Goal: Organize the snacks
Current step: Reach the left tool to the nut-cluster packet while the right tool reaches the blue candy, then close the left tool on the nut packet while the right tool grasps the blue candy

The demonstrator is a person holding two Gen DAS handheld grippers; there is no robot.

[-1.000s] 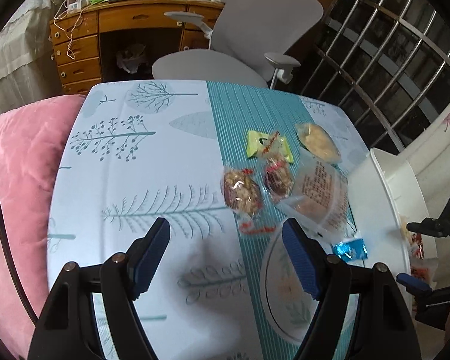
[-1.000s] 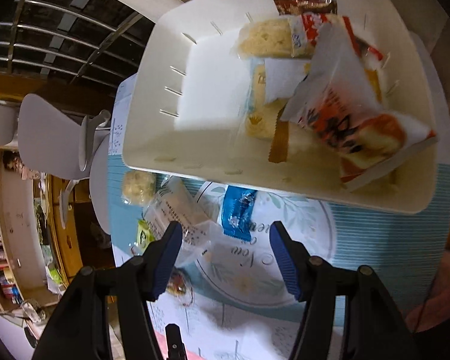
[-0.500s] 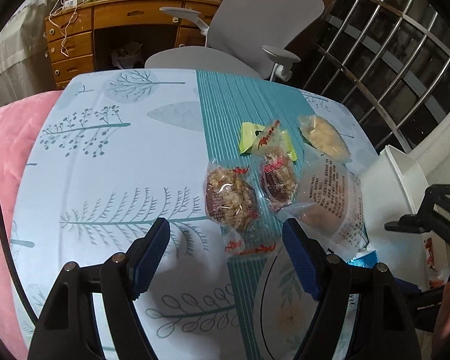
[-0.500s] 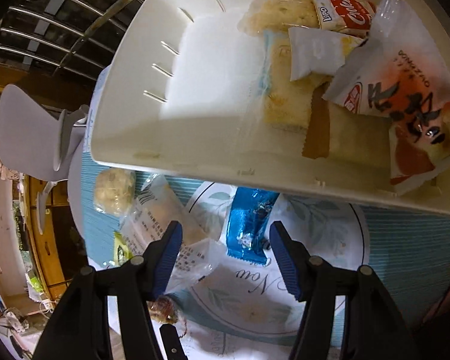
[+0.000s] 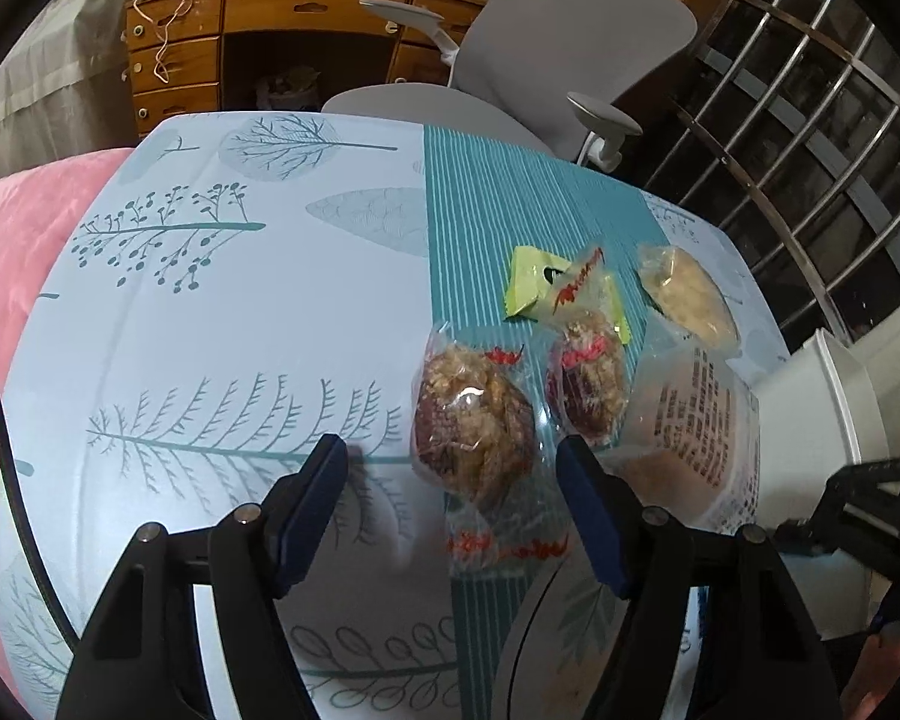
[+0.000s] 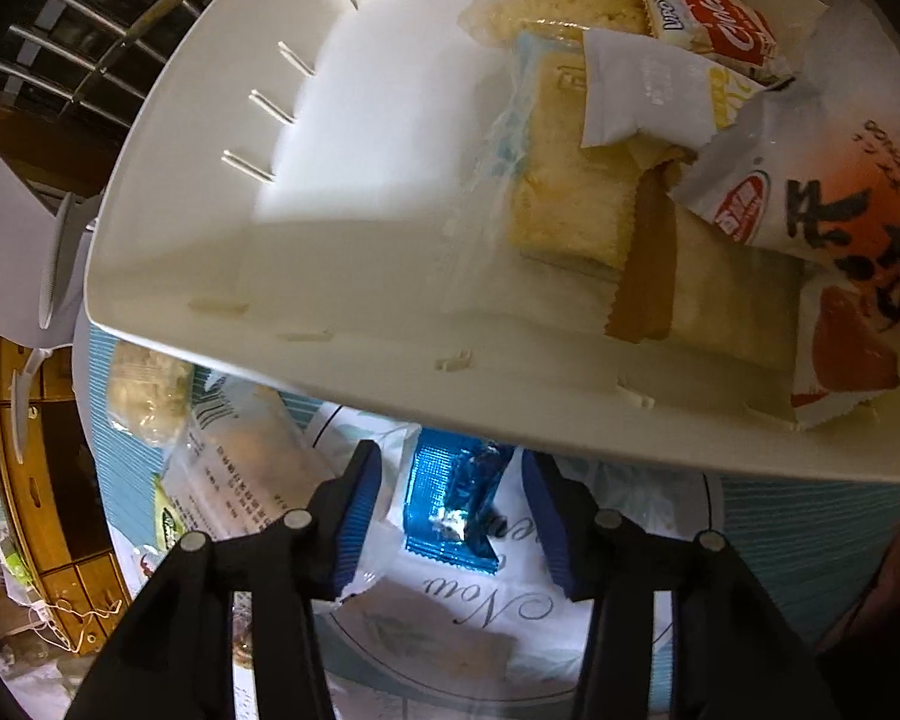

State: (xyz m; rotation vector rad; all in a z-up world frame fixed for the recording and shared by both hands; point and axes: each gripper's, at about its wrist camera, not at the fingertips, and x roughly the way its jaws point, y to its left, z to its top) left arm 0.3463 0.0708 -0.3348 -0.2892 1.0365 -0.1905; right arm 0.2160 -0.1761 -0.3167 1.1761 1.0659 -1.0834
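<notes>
Right wrist view: the right gripper (image 6: 453,519) was closing around a blue packet (image 6: 453,501), pads not yet touching, beside the white bin (image 6: 222,252). Left gripper (image 5: 453,513) was closing, unpressed, astride a nut cake (image 5: 471,423) on the table (image 5: 210,324).

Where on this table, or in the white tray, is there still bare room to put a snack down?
The tablecloth's pale tree-print side, left of the teal stripe, lies bare. In the white tray, the end by the slotted wall is free. The tray's other end is piled with packets. The wrapped snacks crowd together on the teal stripe.
</notes>
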